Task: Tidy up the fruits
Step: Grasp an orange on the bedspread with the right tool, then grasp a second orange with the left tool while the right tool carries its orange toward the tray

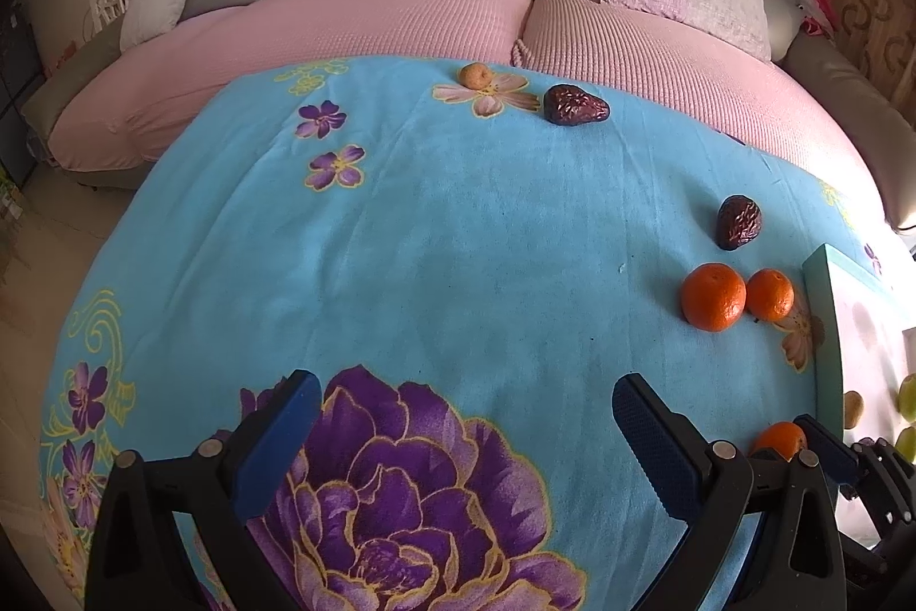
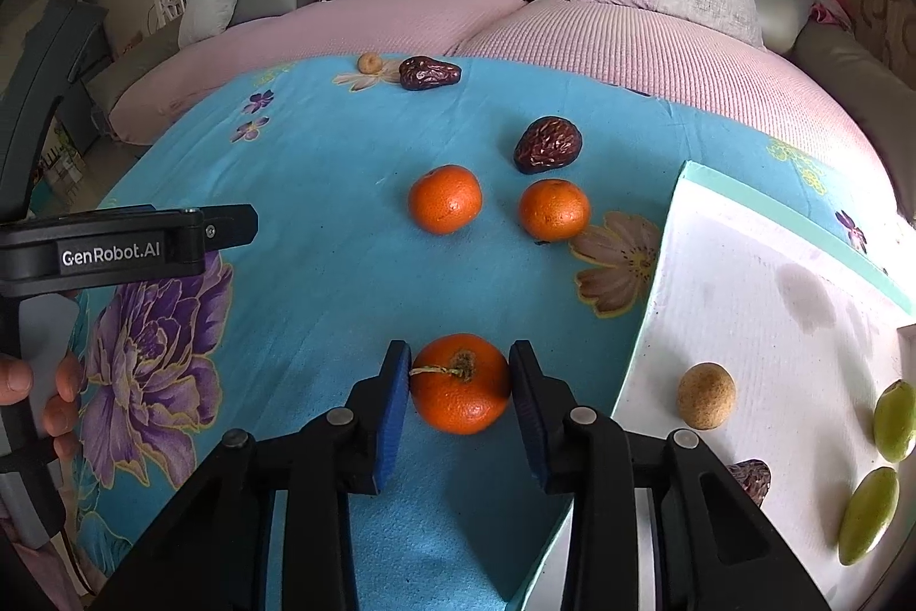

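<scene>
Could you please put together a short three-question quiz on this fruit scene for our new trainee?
1. True or false: the right tool has its pads on either side of an orange.
2. How many other oranges lie loose on the blue cloth?
3. Which sits on the white tray? A) green fruits B) a banana C) grapes

Key:
1. True.
2. Two: one and another, side by side beyond the held one.
3. A.
</scene>
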Available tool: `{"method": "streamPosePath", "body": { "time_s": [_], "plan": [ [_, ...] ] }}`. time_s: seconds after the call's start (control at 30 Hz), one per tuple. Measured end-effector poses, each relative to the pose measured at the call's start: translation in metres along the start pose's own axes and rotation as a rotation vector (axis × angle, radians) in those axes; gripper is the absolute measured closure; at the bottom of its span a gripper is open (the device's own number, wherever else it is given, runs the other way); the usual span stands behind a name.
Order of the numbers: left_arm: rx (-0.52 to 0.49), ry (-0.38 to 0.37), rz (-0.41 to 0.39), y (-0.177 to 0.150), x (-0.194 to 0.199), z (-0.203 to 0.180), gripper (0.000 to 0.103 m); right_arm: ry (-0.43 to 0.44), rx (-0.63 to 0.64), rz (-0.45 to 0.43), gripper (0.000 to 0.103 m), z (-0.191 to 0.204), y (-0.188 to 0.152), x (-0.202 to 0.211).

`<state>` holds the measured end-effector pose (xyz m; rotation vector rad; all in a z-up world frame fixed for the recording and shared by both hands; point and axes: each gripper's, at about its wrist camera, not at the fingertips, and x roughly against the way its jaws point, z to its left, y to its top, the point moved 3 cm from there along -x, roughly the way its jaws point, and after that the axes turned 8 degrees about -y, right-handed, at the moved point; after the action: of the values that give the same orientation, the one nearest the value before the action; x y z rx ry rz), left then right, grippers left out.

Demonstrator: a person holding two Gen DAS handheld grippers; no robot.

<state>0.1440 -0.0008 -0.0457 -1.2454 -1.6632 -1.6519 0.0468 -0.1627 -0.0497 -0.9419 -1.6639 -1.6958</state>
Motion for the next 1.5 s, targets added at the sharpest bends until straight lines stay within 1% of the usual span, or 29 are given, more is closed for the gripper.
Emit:
{"method": "streamPosePath", "body": {
  "time_s": [0.2, 0.4, 0.47, 0.67, 0.73, 0.87, 1.03, 1.23, 1.27, 1.33, 1.4, 1.47, 1.5],
  "plan": [
    [-0.012, 0.003, -0.003, 0.001, -0.002, -0.007, 0.000, 0.009, -0.056, -0.048, 0.066, -0.015, 0.005, 0.017],
    [-0.030, -0.022, -0.014, 0.006, -0.001, -0.022, 0.000, -0.001, -0.124, -0.115, 0.066, -0.041, 0.013, 0.039],
    [-0.042, -0.045, -0.015, 0.008, -0.001, -0.030, 0.000, -0.008, -0.146, -0.128, 0.066, -0.050, 0.013, 0.044],
    [-0.066, -0.154, -0.007, 0.017, -0.005, -0.060, 0.000, -0.040, -0.208, -0.136, 0.066, -0.082, 0.010, 0.051],
    [-0.083, -0.173, 0.001, 0.020, -0.007, -0.071, 0.001, -0.052, -0.227, -0.139, 0.066, -0.093, 0.008, 0.054],
    [-0.111, -0.192, 0.015, 0.029, -0.013, -0.088, 0.001, -0.103, -0.268, -0.147, 0.066, -0.119, 0.001, 0.061],
    [-0.123, -0.244, 0.044, 0.041, -0.021, -0.106, 0.008, -0.165, -0.344, -0.152, 0.066, -0.155, -0.010, 0.071],
    [-0.133, -0.274, 0.071, 0.049, -0.034, -0.126, 0.015, -0.185, -0.399, -0.148, 0.066, -0.176, -0.018, 0.075],
    [-0.143, -0.271, 0.078, 0.048, -0.036, -0.129, 0.015, -0.183, -0.401, -0.148, 0.066, -0.177, -0.018, 0.075],
    [-0.150, -0.255, 0.092, 0.045, -0.042, -0.131, 0.020, -0.179, -0.400, -0.147, 0.066, -0.176, -0.018, 0.075],
    [-0.134, -0.245, 0.102, 0.043, -0.048, -0.130, 0.022, -0.173, -0.397, -0.147, 0.066, -0.176, -0.019, 0.075],
    [-0.116, -0.240, 0.109, 0.041, -0.052, -0.126, 0.029, -0.169, -0.396, -0.145, 0.066, -0.176, -0.019, 0.075],
    [-0.109, -0.236, 0.111, 0.040, -0.053, -0.124, 0.037, -0.169, -0.397, -0.144, 0.066, -0.175, -0.019, 0.074]
  ]
}}
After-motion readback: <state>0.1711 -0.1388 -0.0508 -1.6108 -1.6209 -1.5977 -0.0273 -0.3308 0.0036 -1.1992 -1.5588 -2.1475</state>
